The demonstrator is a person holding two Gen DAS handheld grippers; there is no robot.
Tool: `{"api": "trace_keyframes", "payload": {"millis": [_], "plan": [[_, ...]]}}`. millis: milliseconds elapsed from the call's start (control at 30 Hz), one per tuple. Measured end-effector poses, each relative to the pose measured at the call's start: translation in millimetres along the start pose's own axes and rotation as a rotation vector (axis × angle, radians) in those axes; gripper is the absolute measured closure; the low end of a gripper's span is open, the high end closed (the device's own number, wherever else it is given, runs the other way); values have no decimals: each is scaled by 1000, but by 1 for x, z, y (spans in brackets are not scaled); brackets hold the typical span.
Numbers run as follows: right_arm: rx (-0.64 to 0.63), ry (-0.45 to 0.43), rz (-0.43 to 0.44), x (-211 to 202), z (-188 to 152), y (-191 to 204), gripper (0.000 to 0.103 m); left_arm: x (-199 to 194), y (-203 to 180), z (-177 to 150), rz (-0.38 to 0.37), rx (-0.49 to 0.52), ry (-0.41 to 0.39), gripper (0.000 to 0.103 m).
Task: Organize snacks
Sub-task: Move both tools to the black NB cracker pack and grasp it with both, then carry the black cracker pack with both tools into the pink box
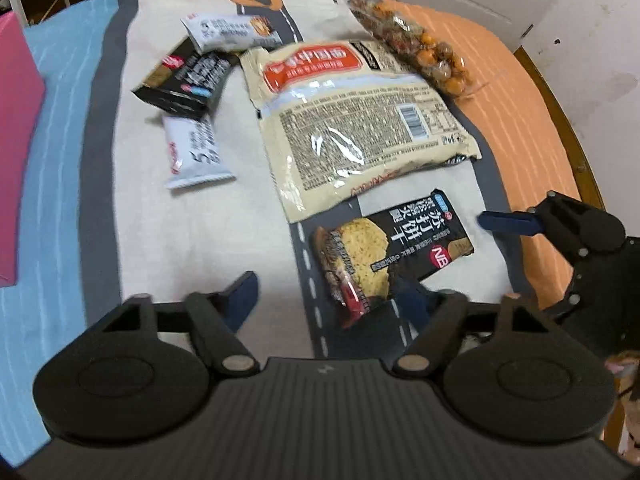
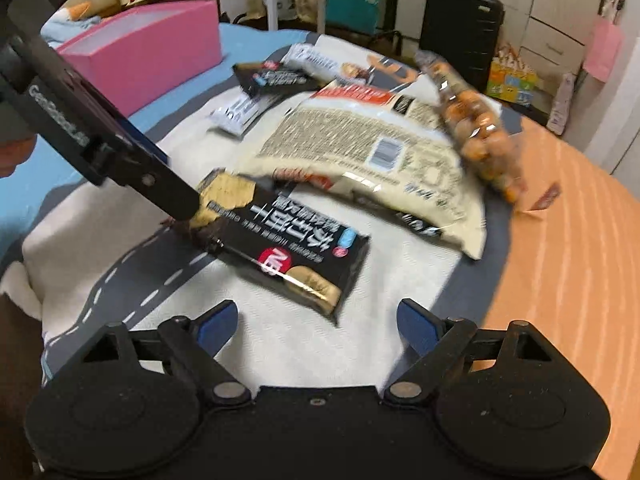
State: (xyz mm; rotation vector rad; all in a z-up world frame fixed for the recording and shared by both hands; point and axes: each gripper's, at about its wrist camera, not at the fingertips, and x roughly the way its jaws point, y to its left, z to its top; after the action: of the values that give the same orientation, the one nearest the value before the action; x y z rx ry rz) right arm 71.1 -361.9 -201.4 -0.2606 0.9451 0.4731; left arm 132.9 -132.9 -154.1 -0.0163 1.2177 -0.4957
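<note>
While both grippers gape, left fingers (image 1: 240, 300) flank the cracker pack (image 1: 394, 252).

Black cracker pack (image 1: 394, 246) with white characters, a red round mark, a gold patch and a yellow-brown cracker photo. Big bag (image 1: 356, 120) is cream, dense dark print, orange-red banner, white barcode patch. Clear bag (image 1: 412, 40) shows orange and brown round pieces. Two bars: one white (image 1: 196, 148) with grey lettering and a red logo, another white (image 1: 232, 30) with an orange-brown picture at its end. Black box (image 1: 182, 78) with white text, red and blue spots. Cloth (image 1: 188, 240) is off-white with a dark grey road, white dashes; blue striped band (image 1: 52, 184) one side, orange striped band (image 1: 532, 128) the other. Pink box (image 2: 148, 56). Both grippers, left (image 1: 334, 294) and right (image 2: 318, 322), black with blue pads.
</note>
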Motion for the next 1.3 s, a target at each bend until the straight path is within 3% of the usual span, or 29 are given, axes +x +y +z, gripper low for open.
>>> {"api": "trace_keyframes", "payload": {"millis": [167, 267, 333, 433, 567, 800, 1067, 1300], "plan": [[7, -31, 1, 6, 3, 0, 12, 9, -3, -1, -42, -27, -70, 45], [13, -41, 5, 10, 5, -2, 12, 13, -6, -1, -49, -21, -92, 58], [2, -51, -3, 13, 4, 0, 14, 12, -12, -2, -35, -12, -97, 60], [-27, -70, -10, 9, 2, 7, 27, 11, -17, -2, -14, -15, -91, 61], [-46, -77, -35, 5, -1, 15, 29, 10, -24, -4, 14, -22, -78, 60], [-14, -91, 22, 10, -4, 2, 26, 12, -33, -12, 31, -24, -64, 54], [-8, -69, -15, 0, 4, 12, 36, -6, -48, -16, 73, 37, -74, 61], [-20, -80, -52, -26, 16, 22, 36, -38, -51, -16, 26, 64, -99, 61]]}}
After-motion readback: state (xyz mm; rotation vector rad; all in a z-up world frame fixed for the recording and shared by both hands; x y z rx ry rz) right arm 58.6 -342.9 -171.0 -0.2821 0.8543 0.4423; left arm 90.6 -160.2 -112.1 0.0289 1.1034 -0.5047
